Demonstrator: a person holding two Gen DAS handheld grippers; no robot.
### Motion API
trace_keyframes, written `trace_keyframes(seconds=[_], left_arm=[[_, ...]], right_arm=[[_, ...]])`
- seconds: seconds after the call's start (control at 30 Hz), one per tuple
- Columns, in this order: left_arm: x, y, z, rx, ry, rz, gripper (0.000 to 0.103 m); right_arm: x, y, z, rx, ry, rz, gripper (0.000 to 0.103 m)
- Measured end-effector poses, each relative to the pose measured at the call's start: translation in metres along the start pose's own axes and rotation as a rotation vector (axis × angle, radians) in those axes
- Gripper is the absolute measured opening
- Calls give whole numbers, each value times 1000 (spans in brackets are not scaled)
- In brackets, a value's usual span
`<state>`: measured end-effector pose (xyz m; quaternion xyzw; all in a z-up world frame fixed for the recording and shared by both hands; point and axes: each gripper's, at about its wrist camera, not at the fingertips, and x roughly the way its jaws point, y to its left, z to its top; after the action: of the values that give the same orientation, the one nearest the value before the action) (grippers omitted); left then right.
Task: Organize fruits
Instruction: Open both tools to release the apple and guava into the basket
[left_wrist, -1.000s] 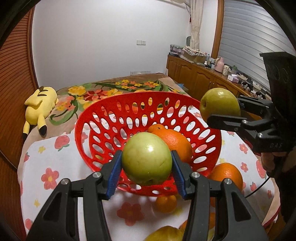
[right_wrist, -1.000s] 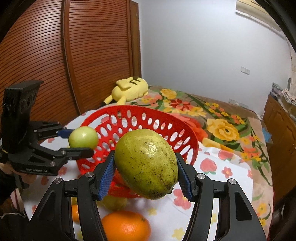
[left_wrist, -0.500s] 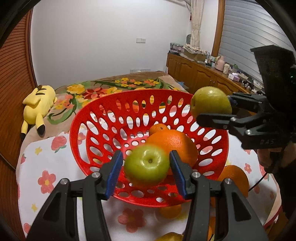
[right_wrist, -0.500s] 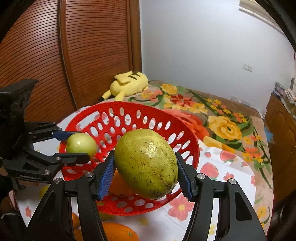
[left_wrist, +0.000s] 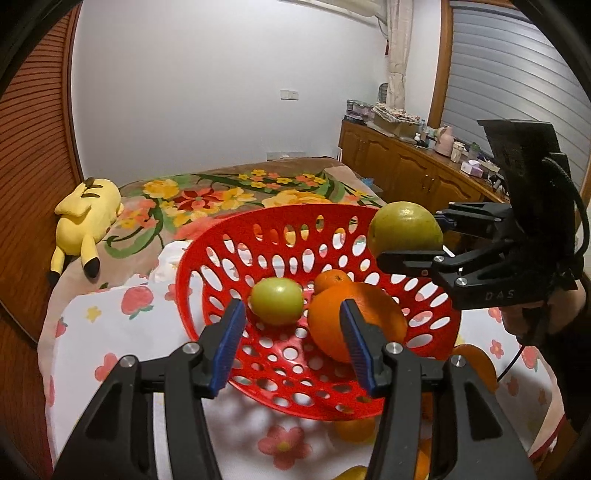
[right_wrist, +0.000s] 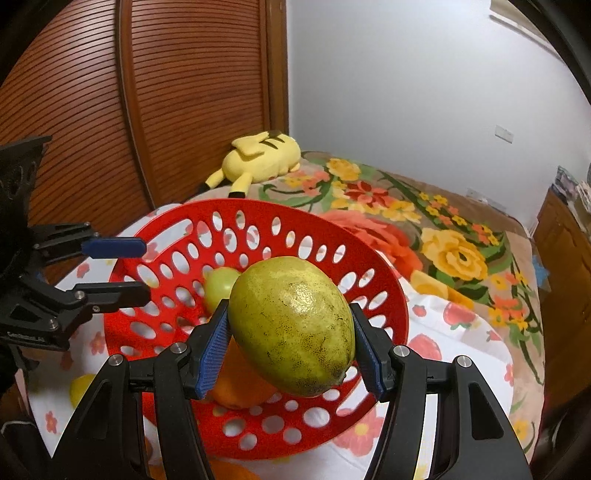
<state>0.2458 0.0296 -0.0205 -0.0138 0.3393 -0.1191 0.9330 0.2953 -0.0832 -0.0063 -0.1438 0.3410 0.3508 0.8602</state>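
Observation:
A red perforated basket (left_wrist: 229, 258) (right_wrist: 373, 295) sits on a flowered cloth. Inside lie a green apple (left_wrist: 276, 301) (right_wrist: 218, 284), a large orange (left_wrist: 354, 317) and a small orange (left_wrist: 330, 278). My left gripper (left_wrist: 293, 343) (right_wrist: 114, 269) is open and empty at the basket's near rim, the apple just beyond its fingertips. My right gripper (right_wrist: 291, 343) (left_wrist: 410, 236) is shut on a large yellow-green mango (right_wrist: 291, 328) (left_wrist: 404, 230) and holds it above the basket's rim.
Loose oranges (left_wrist: 476, 365) and a yellow fruit (right_wrist: 83, 387) lie on the cloth around the basket. A yellow plush toy (left_wrist: 86, 218) lies on the flowered bedspread behind. A wooden sideboard (left_wrist: 413, 170) stands at the right, a slatted wooden door (right_wrist: 110, 110) at the left.
My left gripper opened and let go of the green apple, which now lies in the basket. My right gripper moved with the mango closer over the basket.

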Motion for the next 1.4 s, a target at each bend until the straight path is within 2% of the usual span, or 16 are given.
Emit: trace_keyframes(seconds=[0.6, 0.7, 1.07, 1.4], left_arm=[[4, 13, 0, -19, 4, -2, 55], [3, 15, -1, -21, 2, -3, 55], [-8, 9, -6, -10, -12, -3, 56], [-34, -3, -14, 5, -41, -4, 57]], right_arm=[[38, 2, 18, -44, 98, 25, 63], [34, 0, 20, -31, 77, 12, 67], [21, 6, 24, -13, 41, 10, 66], [-11, 15, 14, 1, 0, -13, 66]])
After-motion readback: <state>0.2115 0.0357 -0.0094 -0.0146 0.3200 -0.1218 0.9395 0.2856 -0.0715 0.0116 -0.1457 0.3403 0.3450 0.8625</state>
